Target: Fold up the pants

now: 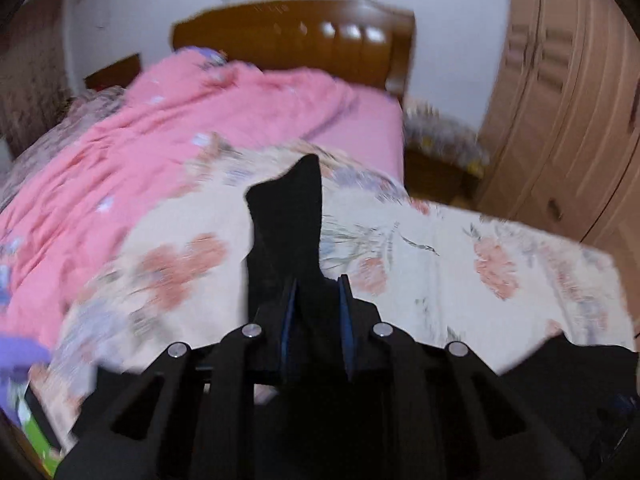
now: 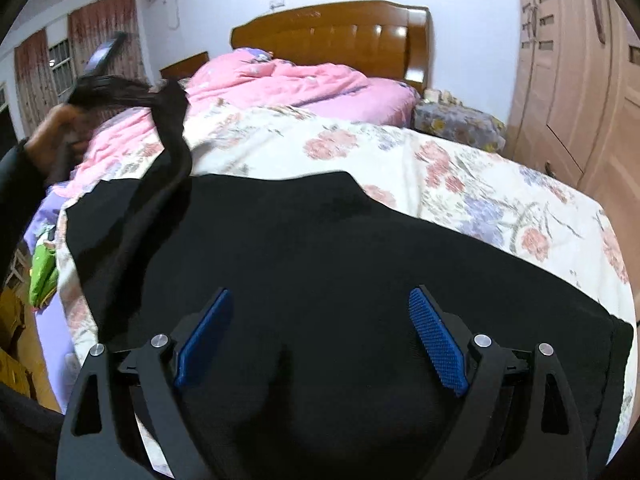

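Black pants (image 2: pixel 320 248) lie spread on the floral bedsheet (image 2: pixel 460 168) at the near end of the bed. My left gripper (image 1: pixel 316 312) is shut on a corner of the pants (image 1: pixel 288 216) and holds it lifted above the bed; in the right wrist view it shows at upper left (image 2: pixel 100 92) with the black cloth hanging from it. My right gripper (image 2: pixel 320 336) is open, its blue pads (image 2: pixel 436 344) spread over the flat pants, holding nothing.
A pink quilt (image 2: pixel 280 80) is bunched at the bed's head by the wooden headboard (image 2: pixel 340 36). A wooden wardrobe (image 2: pixel 580 80) stands at right. A floral-covered nightstand (image 2: pixel 456 120) sits beside the bed. A green item (image 2: pixel 42 268) lies at the left edge.
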{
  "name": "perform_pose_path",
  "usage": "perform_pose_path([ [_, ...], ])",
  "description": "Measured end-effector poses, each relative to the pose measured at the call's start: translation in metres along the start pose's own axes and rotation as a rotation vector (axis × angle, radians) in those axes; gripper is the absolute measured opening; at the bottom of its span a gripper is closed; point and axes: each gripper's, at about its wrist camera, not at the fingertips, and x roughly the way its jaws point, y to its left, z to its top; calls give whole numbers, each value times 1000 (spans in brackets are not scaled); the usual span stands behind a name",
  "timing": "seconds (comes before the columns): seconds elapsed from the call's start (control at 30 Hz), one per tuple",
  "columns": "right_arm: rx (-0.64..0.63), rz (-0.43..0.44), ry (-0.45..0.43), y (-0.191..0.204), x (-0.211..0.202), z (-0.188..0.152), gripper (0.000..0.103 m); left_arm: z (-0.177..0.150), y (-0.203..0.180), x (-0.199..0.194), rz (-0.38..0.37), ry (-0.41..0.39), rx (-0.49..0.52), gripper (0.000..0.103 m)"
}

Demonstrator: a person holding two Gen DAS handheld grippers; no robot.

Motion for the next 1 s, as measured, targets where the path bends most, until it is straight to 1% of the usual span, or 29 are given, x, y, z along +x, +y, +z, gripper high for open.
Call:
perform_pose_path([
  [0.03,-12,6,-3,6,-1,2,87,-10,21,-31,-3,-28,-23,19],
  [0.1,-40,28,-12,20,-2,7,87,-26,58,-71,-5,-53,-58,19],
  [0.13,-50,43,-17,27,-2,9,87,-35,79,-90,-4,-50,-75,19],
  [0.2,-63,76,-21,40,-1,13,87,-53,118,-105,14,-20,-111,20],
  [0.23,-71,85,-18,46,1,15,87,-69,146,-103,44,12,-151,20],
  [0.27,-87,87,-11,55,5,16,87,-87,169,-99,54,49,-194,20],
  [0.33,-107,83,8,67,10,16,87,-125,201,-85,-9,123,-261,20],
  [0.4,-125,92,34,77,17,14,87,-161,215,-66,-35,160,-253,21],
  [0.43,-133,92,47,81,21,14,87,-172,220,-60,-47,160,-249,23],
  [0.5,-150,83,75,89,29,13,87,-190,227,-48,-69,144,-266,38],
  [0.53,-152,80,82,90,31,12,87,-196,233,-44,-79,127,-297,53],
  [0.57,-155,79,89,93,33,12,87,-200,237,-44,-94,107,-323,63],
  [0.67,-164,79,98,99,37,12,87,-203,246,-48,-162,35,-377,70],
  [0.73,-167,77,115,102,46,10,87,-199,247,-50,-191,0,-390,74],
  [0.77,-165,79,124,103,50,9,87,-194,247,-49,-192,-2,-394,74],
  [0.8,-163,81,133,104,54,7,87,-193,248,-49,-180,4,-391,74],
  [0.83,-160,77,148,104,60,5,87,-188,246,-43,-134,32,-375,74],
  [0.87,-153,64,176,103,68,1,87,-186,243,-35,-61,76,-351,76],
  [0.9,-146,57,196,103,73,-1,87,-185,240,-31,-9,106,-326,78],
  [0.93,-133,52,221,101,78,-5,87,-183,233,-27,50,132,-284,82],
  [0.97,-124,54,231,99,79,-7,87,-182,226,-29,111,140,-258,88],
  [1.0,-124,58,227,98,78,-7,87,-180,222,-31,177,151,-249,91],
])
